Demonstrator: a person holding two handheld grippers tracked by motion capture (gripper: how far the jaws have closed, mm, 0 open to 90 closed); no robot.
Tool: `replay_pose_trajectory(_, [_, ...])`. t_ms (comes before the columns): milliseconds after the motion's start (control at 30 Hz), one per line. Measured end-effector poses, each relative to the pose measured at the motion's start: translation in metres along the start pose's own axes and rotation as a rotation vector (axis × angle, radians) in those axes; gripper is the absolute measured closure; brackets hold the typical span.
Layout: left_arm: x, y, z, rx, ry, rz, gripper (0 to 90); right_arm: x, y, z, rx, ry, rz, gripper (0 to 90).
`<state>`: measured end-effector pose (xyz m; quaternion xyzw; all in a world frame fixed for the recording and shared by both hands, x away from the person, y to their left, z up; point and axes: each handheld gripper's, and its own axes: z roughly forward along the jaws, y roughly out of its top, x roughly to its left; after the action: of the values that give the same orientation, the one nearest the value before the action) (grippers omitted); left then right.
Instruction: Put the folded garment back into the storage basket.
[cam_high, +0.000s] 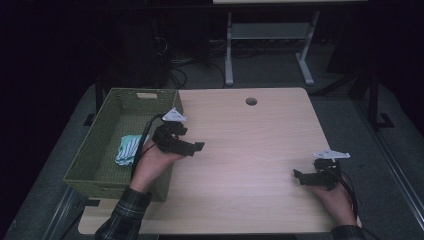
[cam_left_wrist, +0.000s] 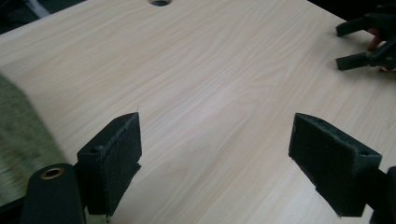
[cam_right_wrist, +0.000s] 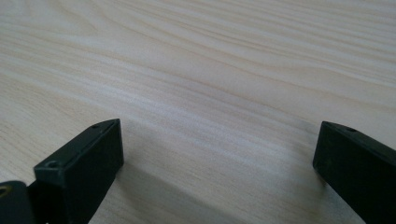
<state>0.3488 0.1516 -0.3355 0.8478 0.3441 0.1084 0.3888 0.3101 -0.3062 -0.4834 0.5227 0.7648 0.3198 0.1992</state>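
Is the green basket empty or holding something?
Holding something: a folded white-and-green cloth lies on the floor of the green basket.

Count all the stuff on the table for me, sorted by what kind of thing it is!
Green basket: 1
Folded white and green cloth inside the basket: 1
Grippers: 2, the left gripper and the right gripper, both open and holding nothing
Total: 4
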Motion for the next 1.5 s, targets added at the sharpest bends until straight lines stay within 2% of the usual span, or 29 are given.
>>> replay_pose_trajectory(267, [-0.023, 0.002, 0.025, 0.022, -0.023, 0.04, 16.6, 0.0, 0.0, 0.0, 0.0, 0.0, 0.0, 1.3])
replay_pose_trajectory(433, [-0.034, -0.003, 0.041, 0.031, -0.034, 0.055, 16.6, 0.0, 0.0, 0.0, 0.0, 0.0, 0.0, 1.3])
replay_pose_trajectory(500, [-0.039, -0.007, 0.048, 0.031, -0.035, 0.049, 16.6, 0.0, 0.0, 0.0, 0.0, 0.0, 0.0, 1.3])
replay_pose_trajectory(567, [-0.042, -0.011, 0.056, 0.039, -0.029, 0.064, 16.6, 0.0, 0.0, 0.0, 0.0, 0.001, -0.002, 1.3])
replay_pose_trajectory(833, [-0.044, -0.032, 0.084, 0.062, -0.005, 0.069, 16.3, 0.0, 0.0, 0.0, 0.0, 0.003, -0.003, 1.3])
replay_pose_trajectory(867, [-0.044, -0.037, 0.089, 0.07, -0.006, 0.059, 16.2, 0.0, 0.0, 0.0, 0.0, 0.003, -0.004, 1.3])
replay_pose_trajectory(1067, [-0.04, -0.054, 0.108, 0.11, 0.012, 0.053, 15.1, 0.0, 0.0, 0.0, -0.001, 0.004, -0.007, 1.3])
replay_pose_trajectory(1200, [-0.039, -0.061, 0.117, 0.143, 0.024, 0.067, 14.6, 0.0, 0.0, 0.0, -0.001, 0.005, -0.007, 1.3])
replay_pose_trajectory(1367, [-0.041, -0.068, 0.124, 0.162, 0.046, 0.083, 13.7, 0.0, 0.0, 0.0, -0.003, 0.007, -0.01, 1.3])
replay_pose_trajectory(1500, [-0.041, -0.073, 0.124, 0.131, 0.05, 0.085, 12.7, 0.0, 0.0, 0.0, -0.002, 0.009, -0.011, 1.3])
